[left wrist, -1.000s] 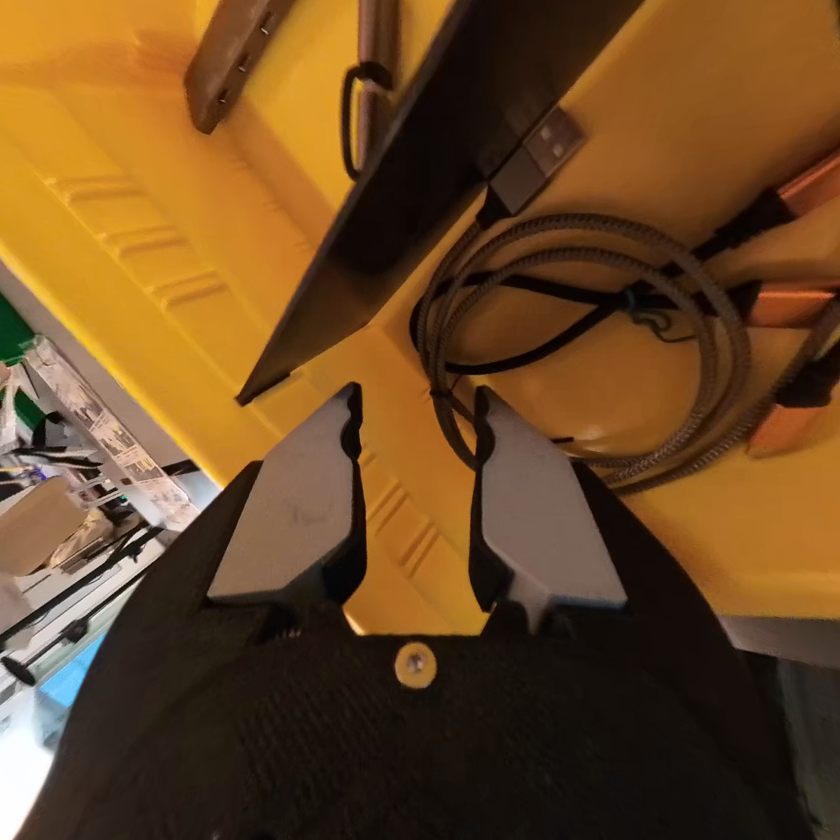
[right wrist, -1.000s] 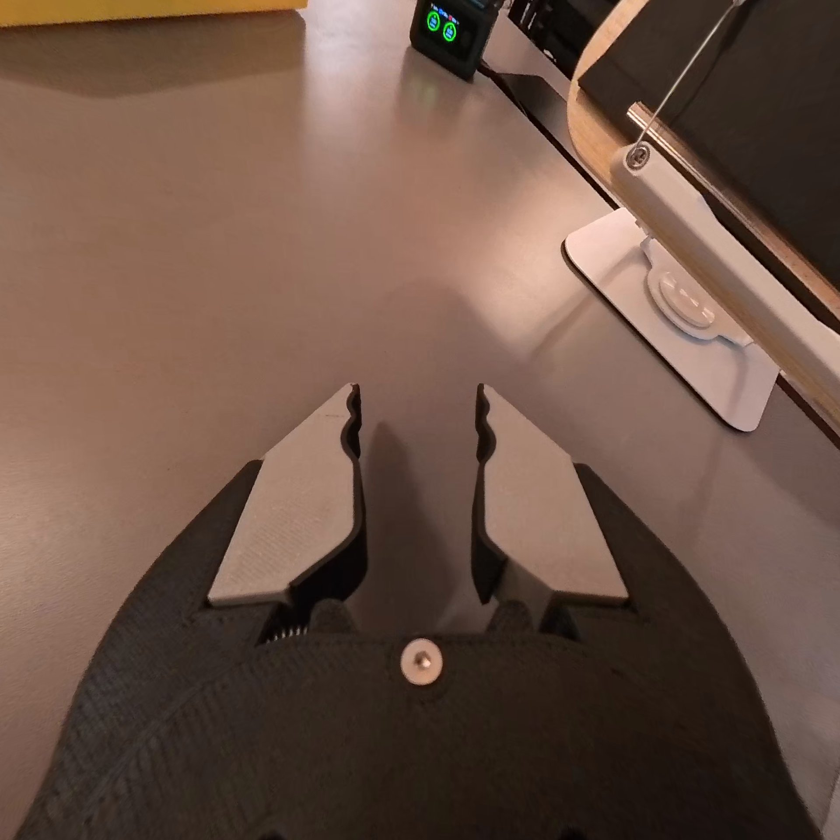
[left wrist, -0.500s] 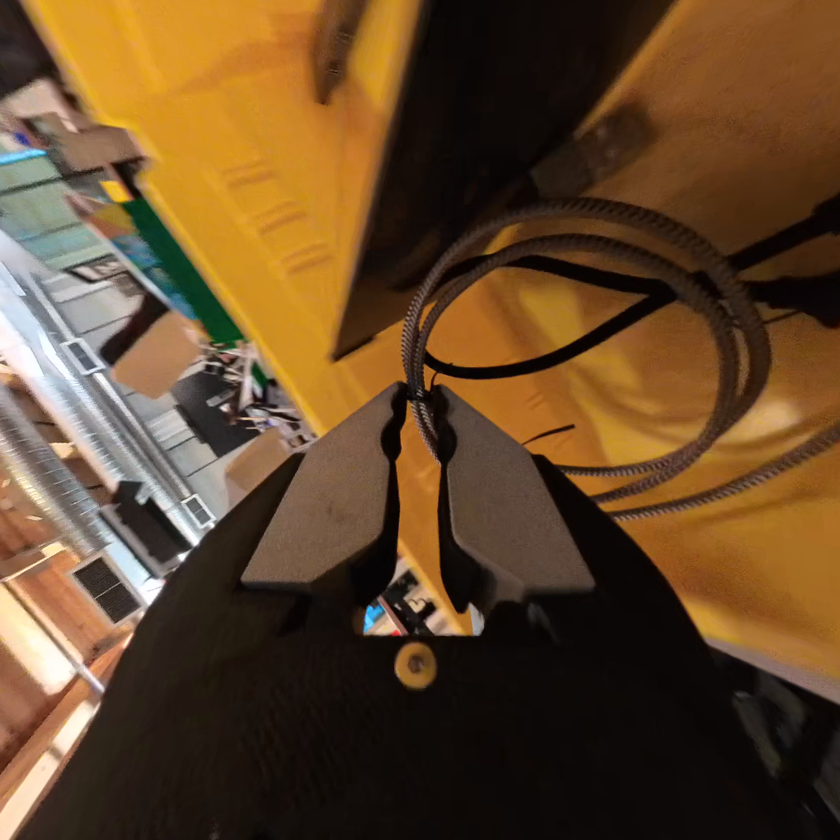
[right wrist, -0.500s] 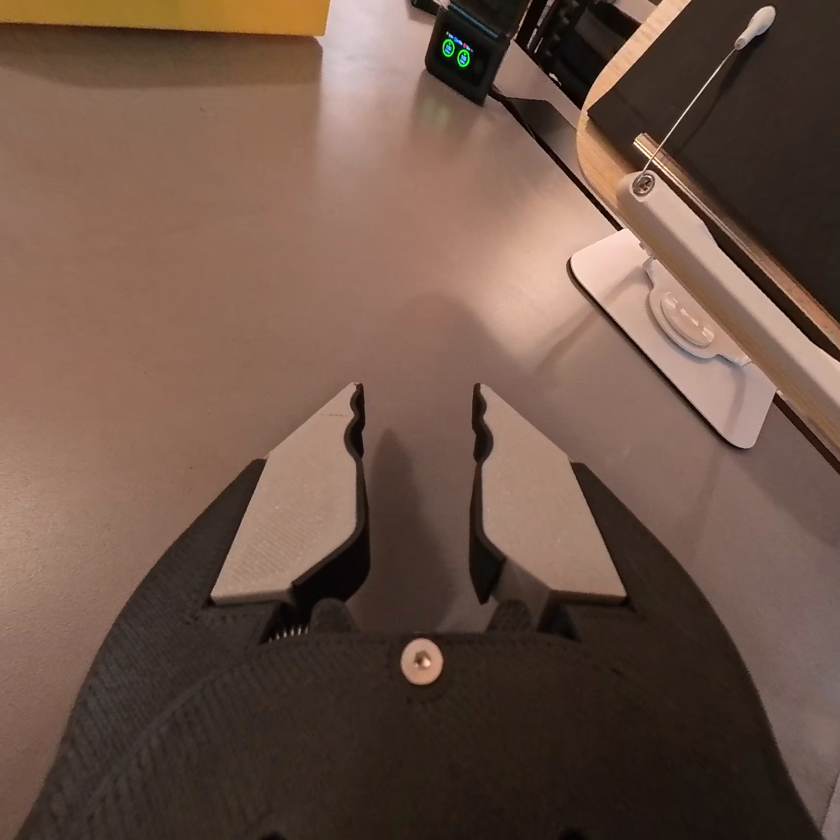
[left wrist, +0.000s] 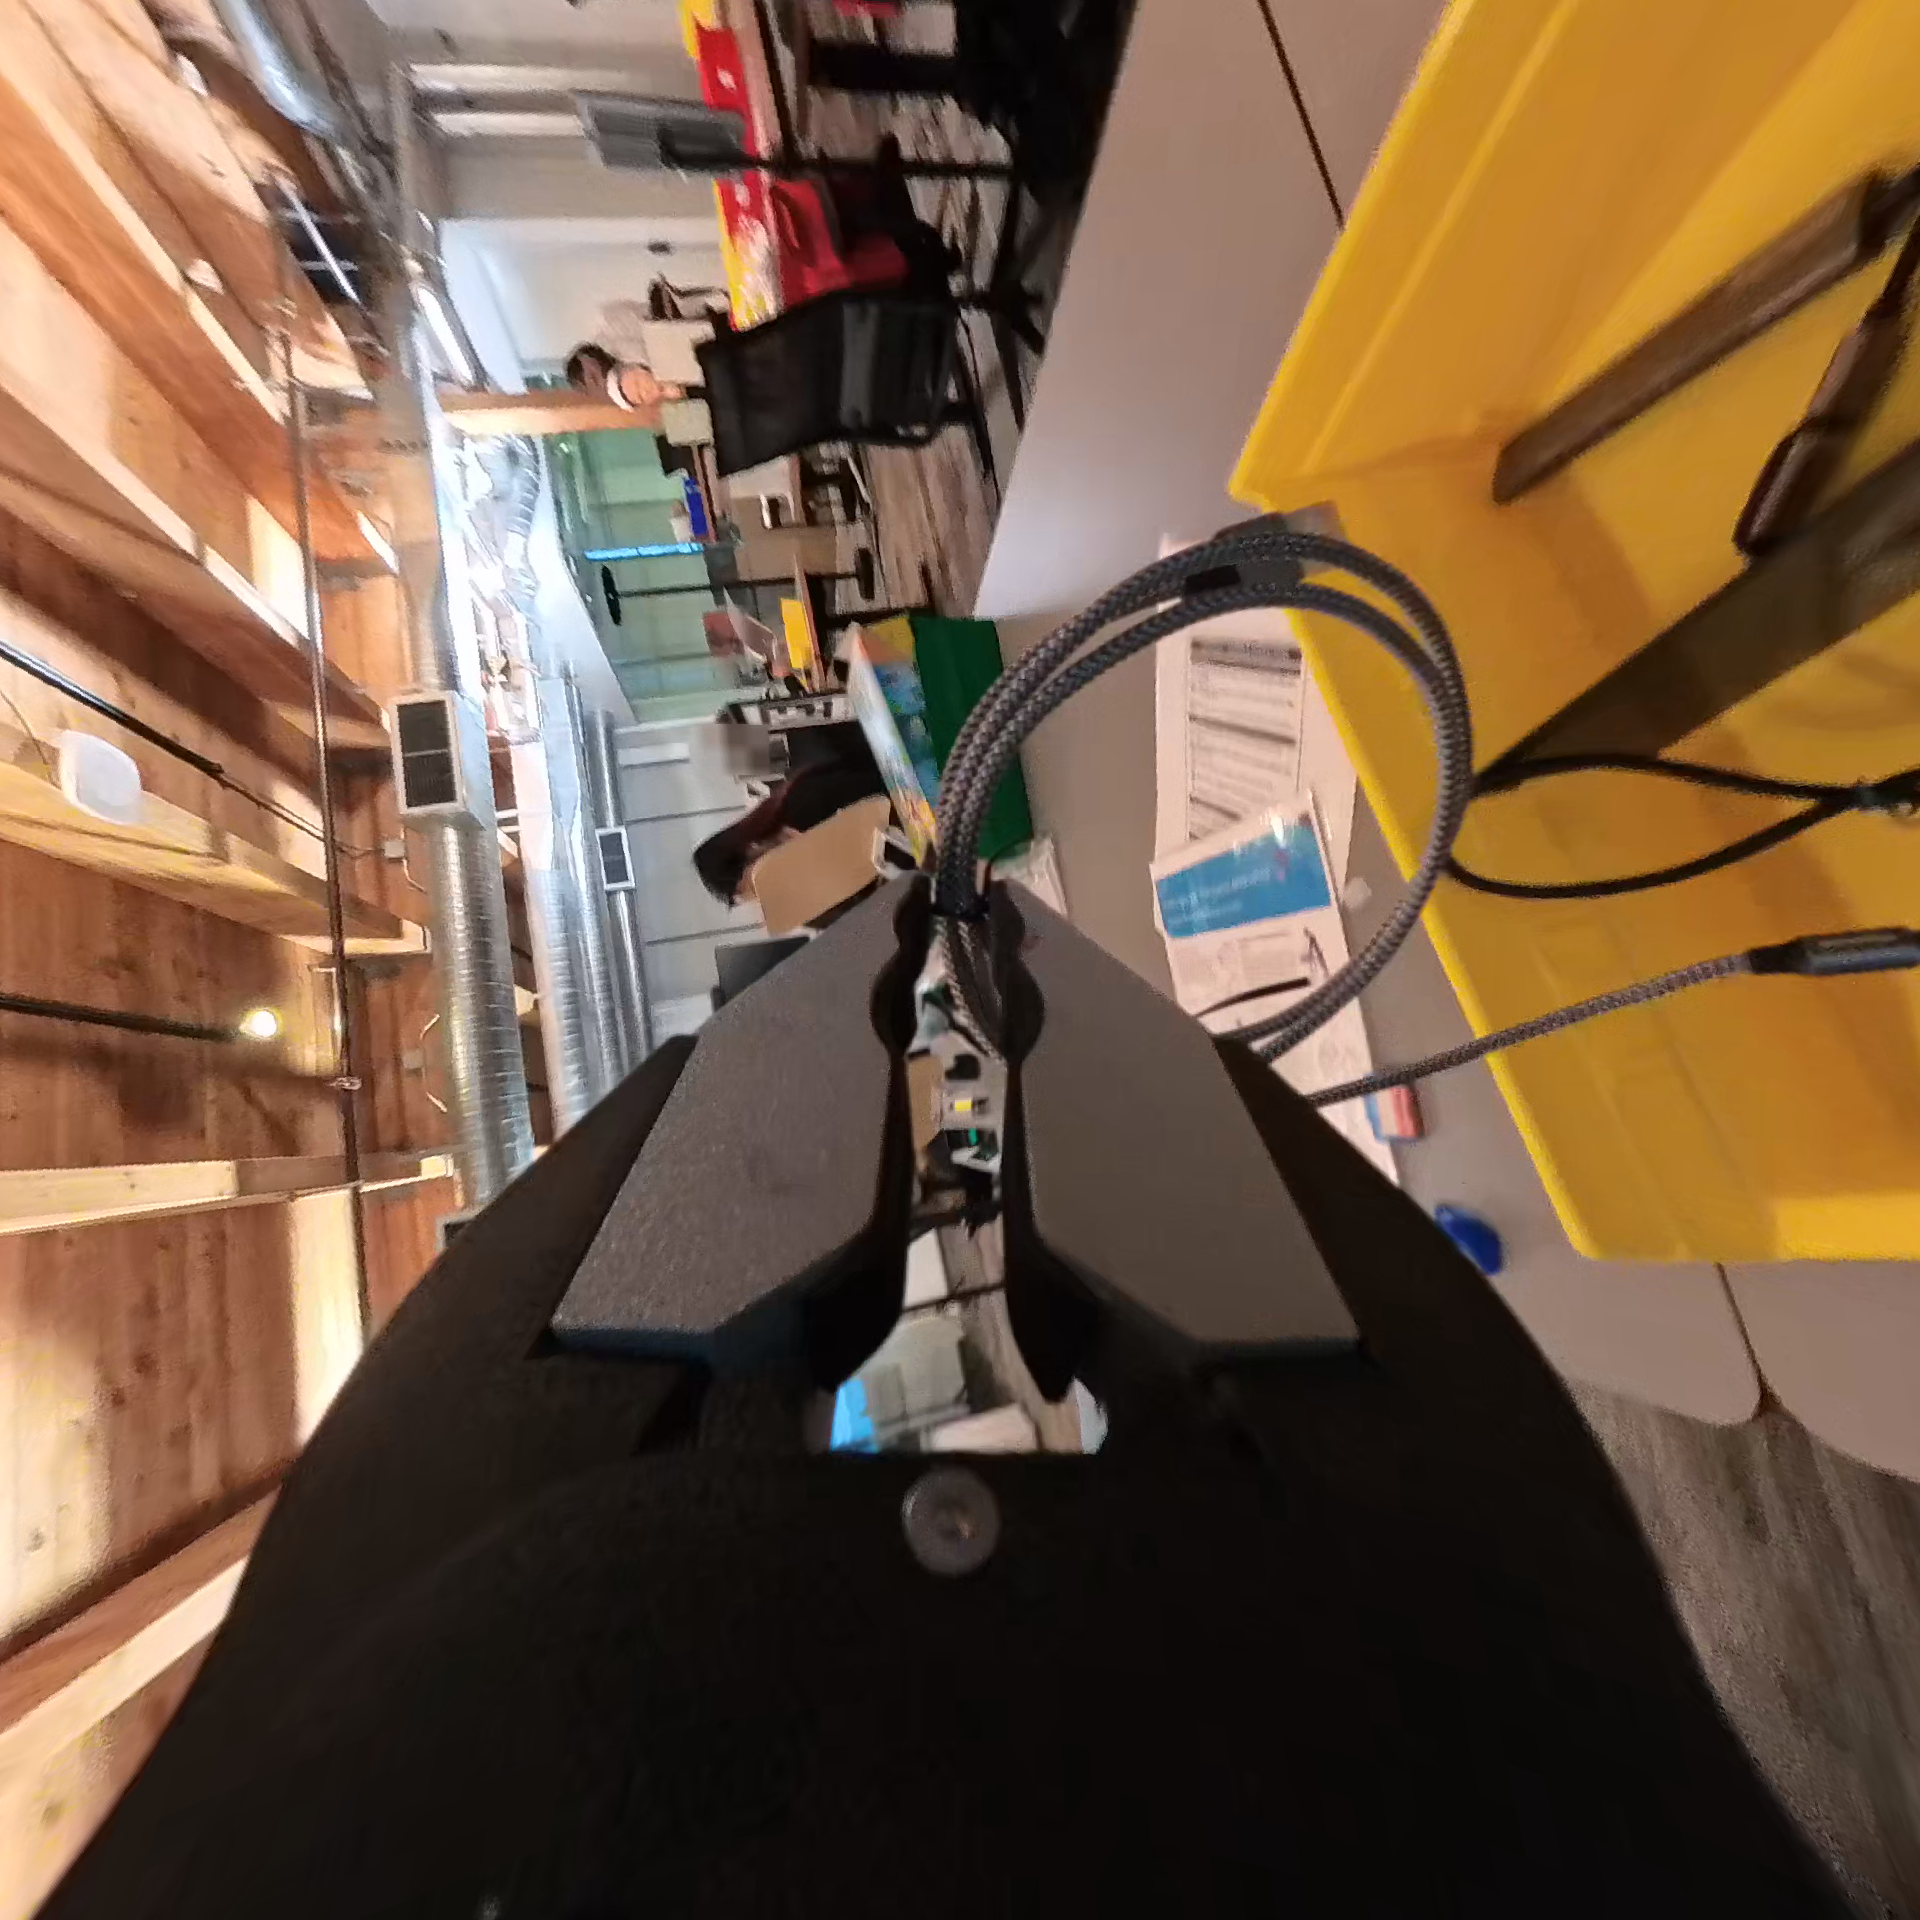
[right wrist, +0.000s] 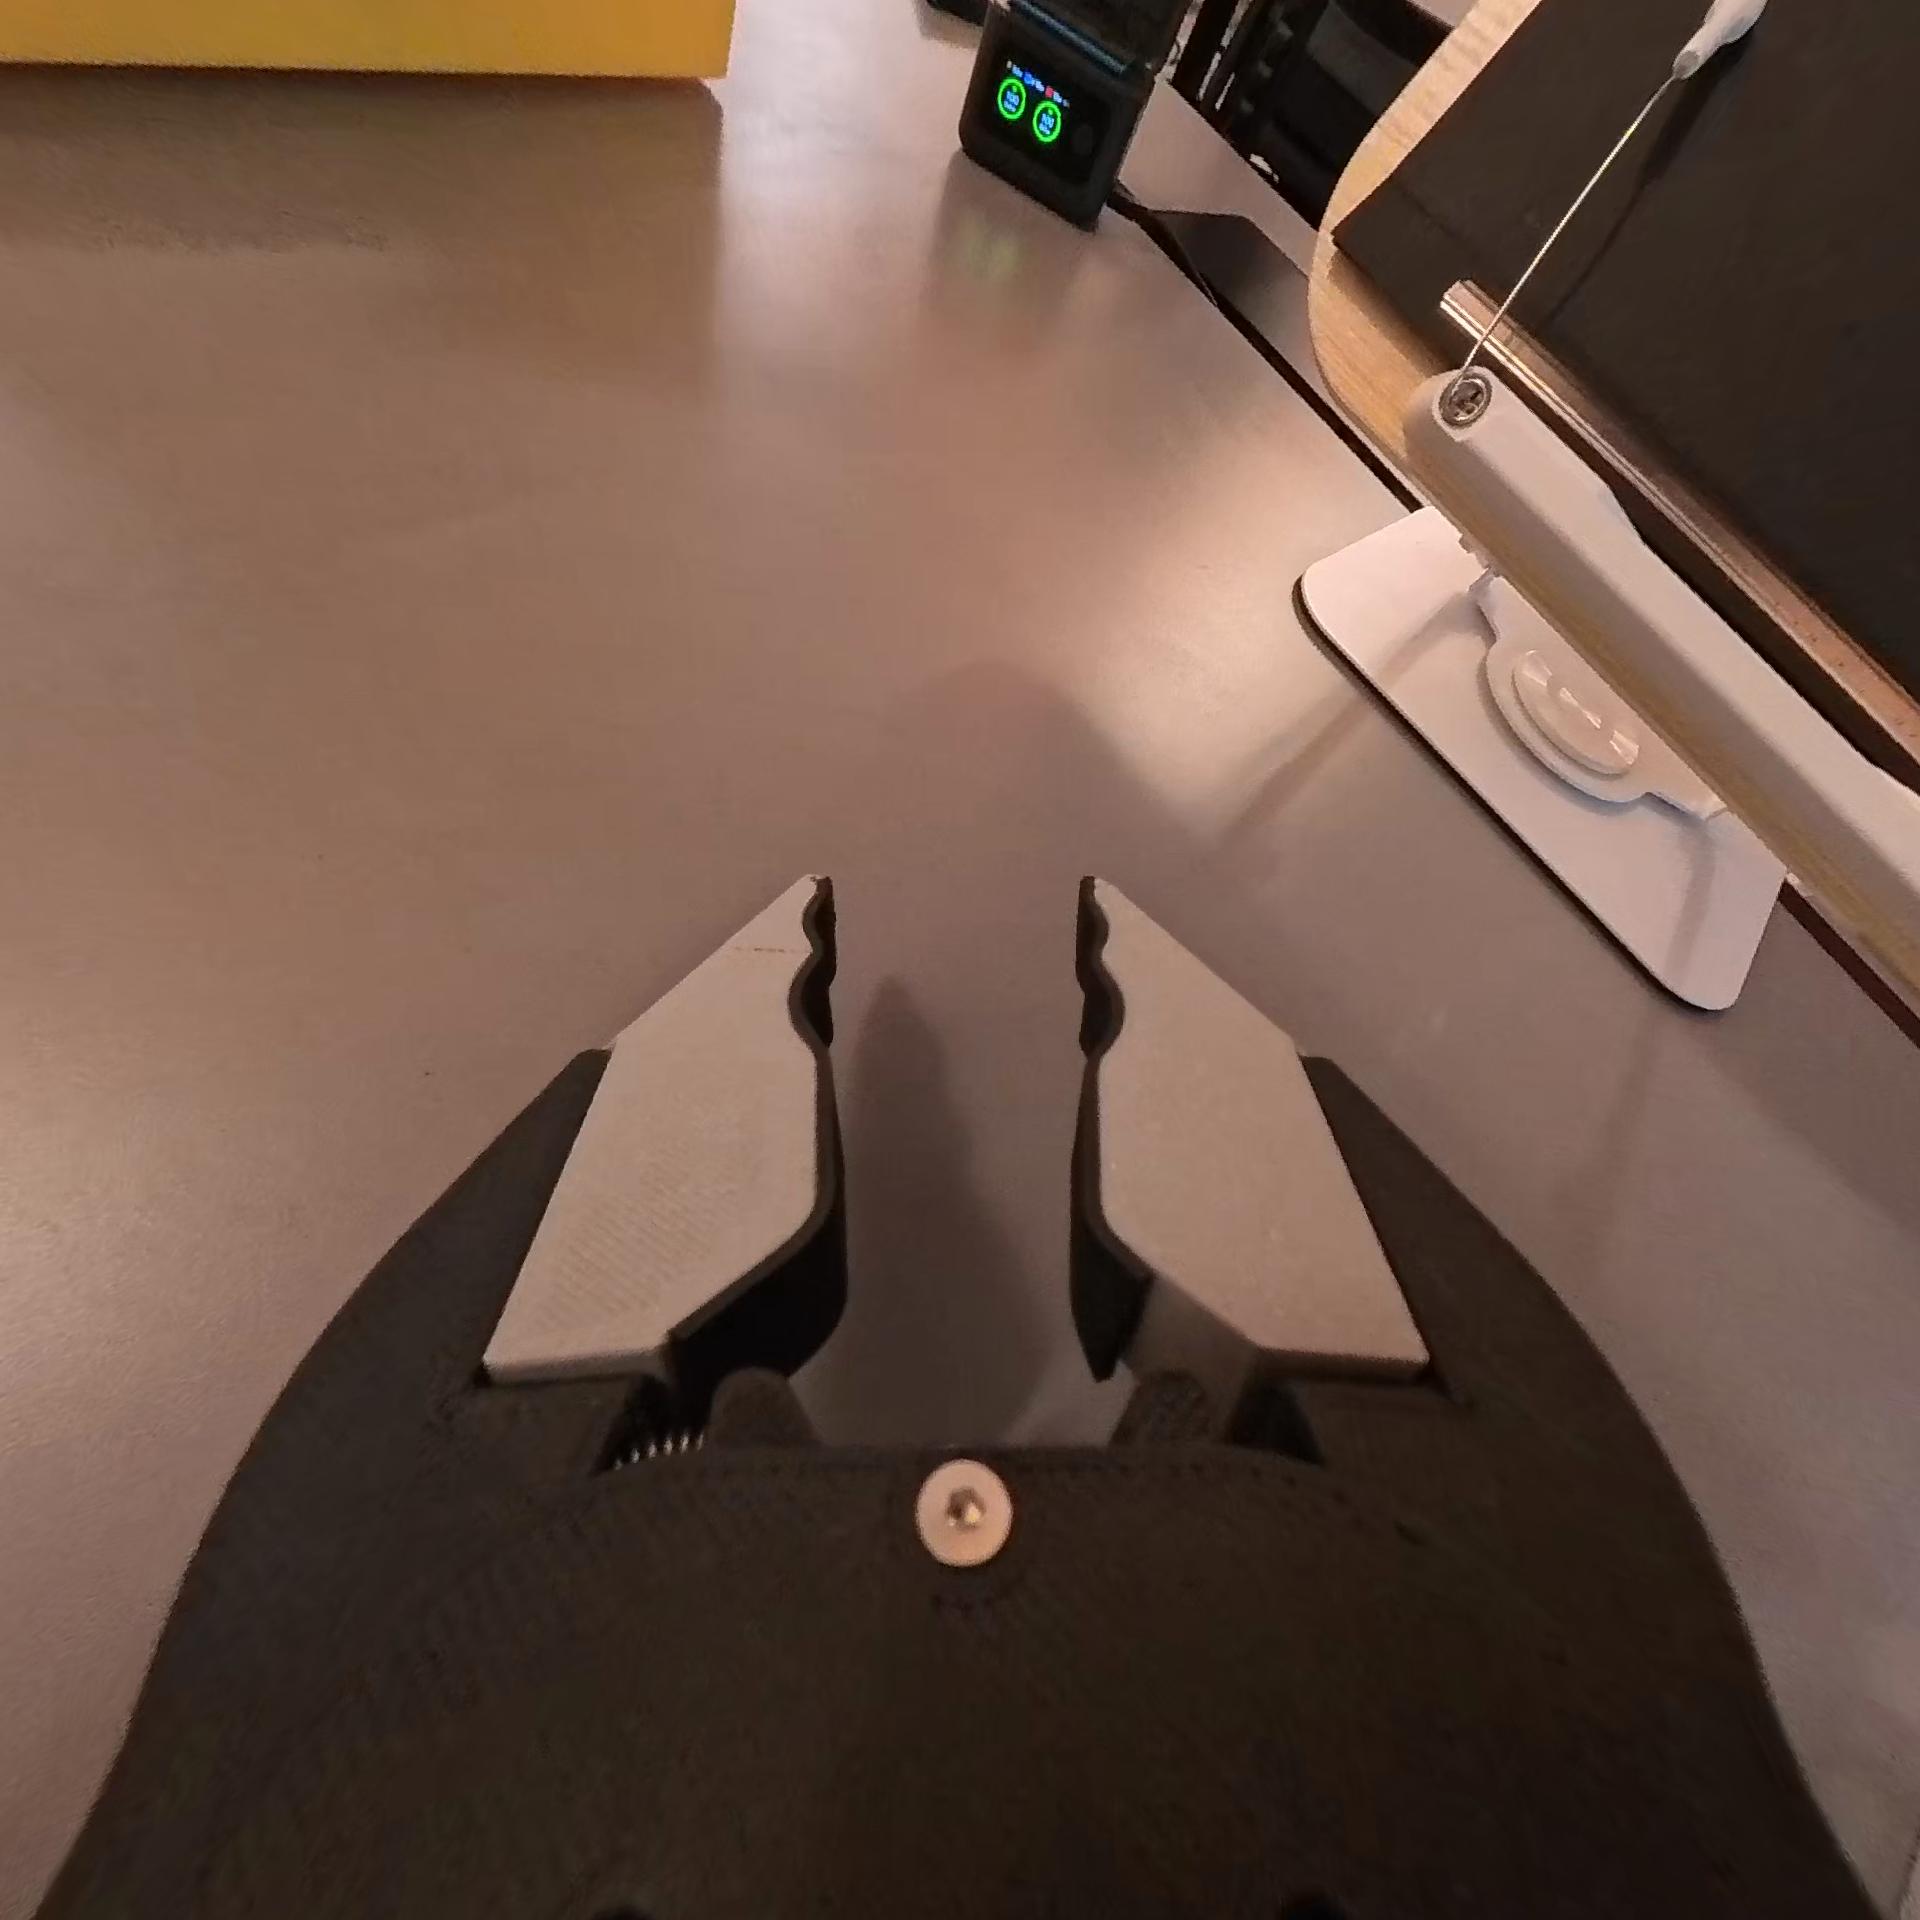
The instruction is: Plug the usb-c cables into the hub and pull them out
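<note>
the coiled grey braided usb-c cable [left wrist: 1226, 613] sits at centre frame in my left wrist view, its bundled strands pinched between the tips of my left gripper [left wrist: 961, 925], whose grey fingers [left wrist: 769, 1174] are closed on the coil. the loop arcs up and to the right, out over the rim of the yellow plastic bin [left wrist: 1621, 1132] that fills the right side of the frame. one dark metal plug end of the cable [left wrist: 1834, 951] hangs at the right edge against the bin's inside. a thin black cable [left wrist: 1662, 883] curves just above that plug, and a long dark hub bar [left wrist: 1683, 364] lies in the bin at upper right, blurred. printed paper sheets [left wrist: 1247, 883] lie on the grey bench [left wrist: 1164, 312] beside the bin.

in my right wrist view, the right gripper [right wrist: 954, 914] hovers over bare bench with its fingers spread apart and nothing between them. a small black device with green lit rings [right wrist: 1039, 125] stands at top centre, and a white stand [right wrist: 1538, 748] is at right.
</note>
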Tool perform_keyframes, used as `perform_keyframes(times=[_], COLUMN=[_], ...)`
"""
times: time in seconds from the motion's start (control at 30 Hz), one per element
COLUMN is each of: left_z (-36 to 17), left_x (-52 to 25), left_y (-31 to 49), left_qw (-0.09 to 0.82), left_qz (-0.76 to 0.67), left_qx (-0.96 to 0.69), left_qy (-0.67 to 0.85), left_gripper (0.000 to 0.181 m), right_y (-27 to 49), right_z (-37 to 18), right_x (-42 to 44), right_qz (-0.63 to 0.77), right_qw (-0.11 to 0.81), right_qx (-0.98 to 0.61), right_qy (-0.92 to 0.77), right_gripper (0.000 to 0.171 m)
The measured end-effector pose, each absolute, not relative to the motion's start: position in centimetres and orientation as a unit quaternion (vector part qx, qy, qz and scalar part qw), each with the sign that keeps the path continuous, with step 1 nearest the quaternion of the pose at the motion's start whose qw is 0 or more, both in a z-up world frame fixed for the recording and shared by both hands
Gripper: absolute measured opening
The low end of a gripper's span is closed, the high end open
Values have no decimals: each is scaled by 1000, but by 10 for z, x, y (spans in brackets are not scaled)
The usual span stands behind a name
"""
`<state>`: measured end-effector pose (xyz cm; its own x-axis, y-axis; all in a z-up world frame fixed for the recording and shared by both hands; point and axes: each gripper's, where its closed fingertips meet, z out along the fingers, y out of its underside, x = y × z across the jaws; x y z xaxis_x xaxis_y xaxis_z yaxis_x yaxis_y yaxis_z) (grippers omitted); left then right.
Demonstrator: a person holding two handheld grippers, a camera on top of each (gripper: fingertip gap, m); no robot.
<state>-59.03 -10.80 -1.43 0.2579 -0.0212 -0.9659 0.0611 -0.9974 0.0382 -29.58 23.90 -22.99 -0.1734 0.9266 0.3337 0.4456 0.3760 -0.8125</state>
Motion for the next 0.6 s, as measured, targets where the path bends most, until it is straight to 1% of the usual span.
perform_keyframes(times=[0.1, 0.2, 0.43, 0.53, 0.6], left_z=[-3, -6, -53, -57, -43], left_x=[-570, -544, -465, -454, -458], left_y=[-82, -47, 48, 71, 76], left_qw=[-32, -89, -228, -245, -237], left_qz=[-607, -577, -405, -394, -438], left_qx=[794, 812, 882, 881, 860], left_qy=[4, -20, -75, -94, -106], left_gripper=[8, 8, 9, 9, 9], right_y=[239, 240, 242, 242, 242], right_z=[-228, -228, -229, -228, -228], right_x=[-296, -296, -295, -295, -295], right_qz=[284, 284, 280, 281, 281], right_qw=[428, 428, 430, 429, 429], right_qx=[-482, -483, -484, -484, -484], right_qy=[-710, -709, -709, -709, -709], right_gripper=[44, 44, 43, 43, 43])
